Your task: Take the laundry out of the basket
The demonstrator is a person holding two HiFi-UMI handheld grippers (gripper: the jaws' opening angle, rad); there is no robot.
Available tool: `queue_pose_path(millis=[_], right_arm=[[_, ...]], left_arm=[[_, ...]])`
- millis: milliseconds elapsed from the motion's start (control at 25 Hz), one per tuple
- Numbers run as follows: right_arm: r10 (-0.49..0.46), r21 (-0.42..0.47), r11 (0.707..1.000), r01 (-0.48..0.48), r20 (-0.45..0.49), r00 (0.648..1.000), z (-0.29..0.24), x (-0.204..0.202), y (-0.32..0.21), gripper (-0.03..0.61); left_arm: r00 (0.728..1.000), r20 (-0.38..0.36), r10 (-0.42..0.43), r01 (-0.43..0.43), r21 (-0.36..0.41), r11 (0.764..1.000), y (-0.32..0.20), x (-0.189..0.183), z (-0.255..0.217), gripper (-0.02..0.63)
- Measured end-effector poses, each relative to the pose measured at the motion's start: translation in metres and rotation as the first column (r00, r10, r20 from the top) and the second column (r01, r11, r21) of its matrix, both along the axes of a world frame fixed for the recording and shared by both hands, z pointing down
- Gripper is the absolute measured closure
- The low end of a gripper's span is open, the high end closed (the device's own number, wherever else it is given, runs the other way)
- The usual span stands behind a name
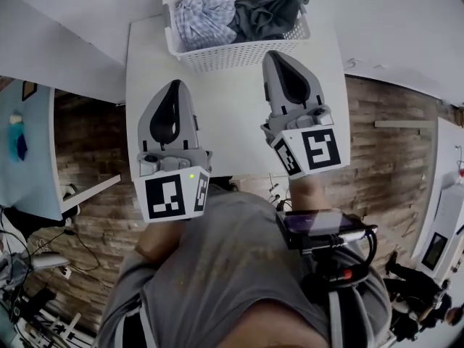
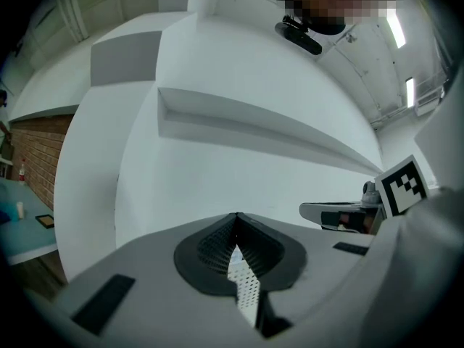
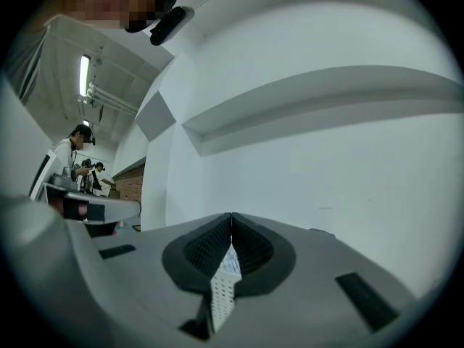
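Note:
A white laundry basket [image 1: 217, 55] stands at the far end of a white table [image 1: 232, 129]. Inside it lie a blue-and-white checked shirt [image 1: 203, 17] on the left and a dark grey garment [image 1: 272, 9] on the right. My left gripper [image 1: 176, 84] hovers over the table, short of the basket, shut and empty. Closer in, my right gripper [image 1: 278, 55] has its tip at the basket's front wall, also shut with nothing in it. In the left gripper view the jaws [image 2: 237, 216] meet, and the basket's perforated wall [image 2: 245, 285] shows below them. The right gripper view shows the same shut jaws [image 3: 232, 216].
The table is narrow, with brick-patterned floor [image 1: 94, 143] on both sides. A light blue table [image 1: 29, 151] stands at the left. A white wall rises behind the basket. People stand at a bench [image 3: 80, 169] far off in the right gripper view.

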State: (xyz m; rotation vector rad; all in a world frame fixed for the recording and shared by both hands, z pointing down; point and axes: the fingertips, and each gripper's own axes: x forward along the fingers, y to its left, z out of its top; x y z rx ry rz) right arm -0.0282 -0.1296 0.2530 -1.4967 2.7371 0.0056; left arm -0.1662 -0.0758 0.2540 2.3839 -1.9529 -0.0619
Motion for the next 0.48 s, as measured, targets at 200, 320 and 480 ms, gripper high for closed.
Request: queue_pose_path(millis=[200, 320, 480], right_arm=[[-0.046, 0.02, 0.999, 0.046, -0.03, 0.998, -0.011, -0.03, -0.05, 0.571], [-0.057, 0.043, 0.997, 0.058, -0.038, 0.998, -0.021, -0.041, -0.071, 0.571], [-0.064, 0.051, 0.996, 0.067, -0.05, 0.997, -0.031, -0.049, -0.088, 0.571]], left_arm=[[0.998, -0.04, -0.044, 0.044, 0.018, 0.999, -0.043, -0.031, -0.008, 0.606], [0.997, -0.045, -0.057, 0.059, 0.04, 0.997, -0.063, -0.041, -0.018, 0.606], [0.996, -0.053, -0.074, 0.076, 0.048, 0.996, -0.076, -0.051, -0.026, 0.606]])
